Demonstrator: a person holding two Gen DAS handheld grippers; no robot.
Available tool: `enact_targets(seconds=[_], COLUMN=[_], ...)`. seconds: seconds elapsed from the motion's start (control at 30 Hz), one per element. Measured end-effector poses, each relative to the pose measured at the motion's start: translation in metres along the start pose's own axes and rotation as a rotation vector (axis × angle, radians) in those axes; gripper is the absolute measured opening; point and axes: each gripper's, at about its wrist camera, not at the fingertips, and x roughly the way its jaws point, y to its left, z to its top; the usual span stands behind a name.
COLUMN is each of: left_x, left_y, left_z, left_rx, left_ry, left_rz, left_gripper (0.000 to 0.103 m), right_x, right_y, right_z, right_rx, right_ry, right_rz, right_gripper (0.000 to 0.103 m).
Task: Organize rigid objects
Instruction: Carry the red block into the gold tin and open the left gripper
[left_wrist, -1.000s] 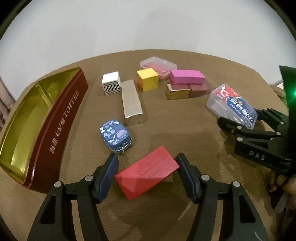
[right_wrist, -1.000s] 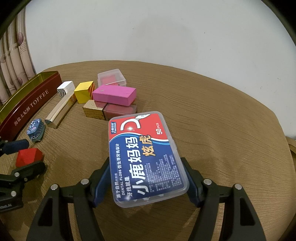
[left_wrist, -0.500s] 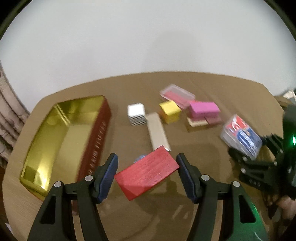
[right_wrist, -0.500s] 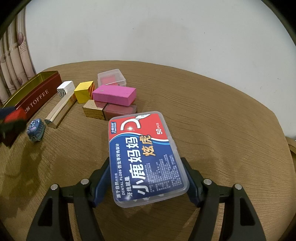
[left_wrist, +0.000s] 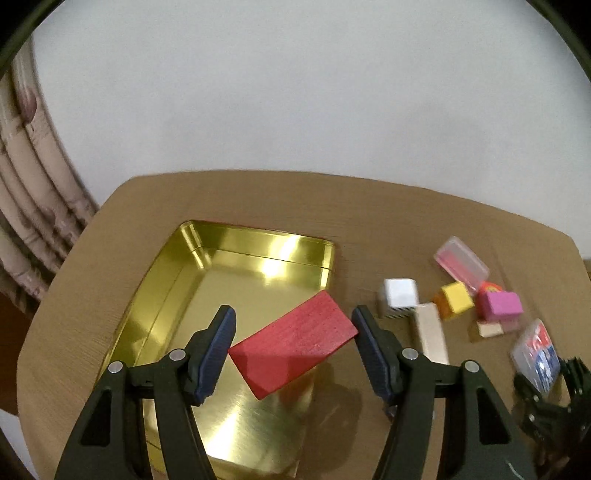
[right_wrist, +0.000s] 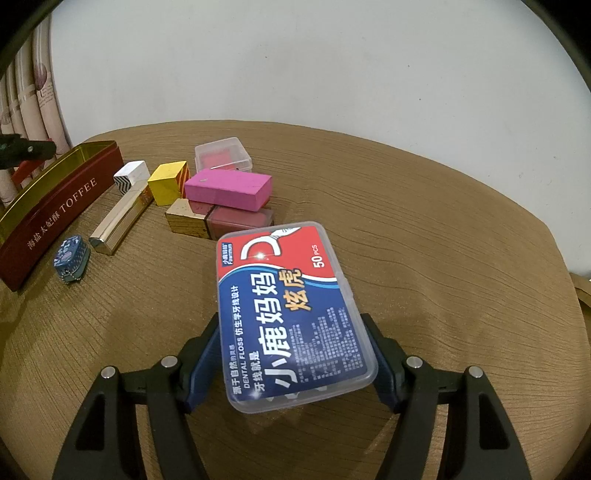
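My left gripper is shut on a red block and holds it above the open gold toffee tin, near the tin's right side. My right gripper is shut on a clear dental floss box with a red and blue label, held above the brown table. The floss box also shows at the right of the left wrist view. The tin's dark red side shows in the right wrist view, with the left gripper above it.
A cluster lies right of the tin: a white zigzag cube, a yellow cube, a pink block on a gold-and-maroon bar, a clear box, a long gold bar, a small blue tin. Curtains hang left.
My left gripper has lifted the red block from the table and carried it left, over the gold tin. My right gripper holds the floss box still.
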Motion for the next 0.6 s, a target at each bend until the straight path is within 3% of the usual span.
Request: enact_targets(seconds=[0.2, 0.6], left_x=[0.036, 0.084], left_y=[0.032, 0.05], left_z=[0.012, 0.012], left_rx=[-0.101, -0.099], left_ry=[0.11, 0.202], left_rz=[-0.017, 0.053], left_gripper=[0.061, 0.061], right_x=[0.0, 0.0], right_y=[0.0, -0.001], right_z=[0.0, 0.0], right_rx=[0.001, 0.002], right_ry=[0.001, 0.002], right_rz=[0.001, 0.003], right_gripper=[0.071, 0.071])
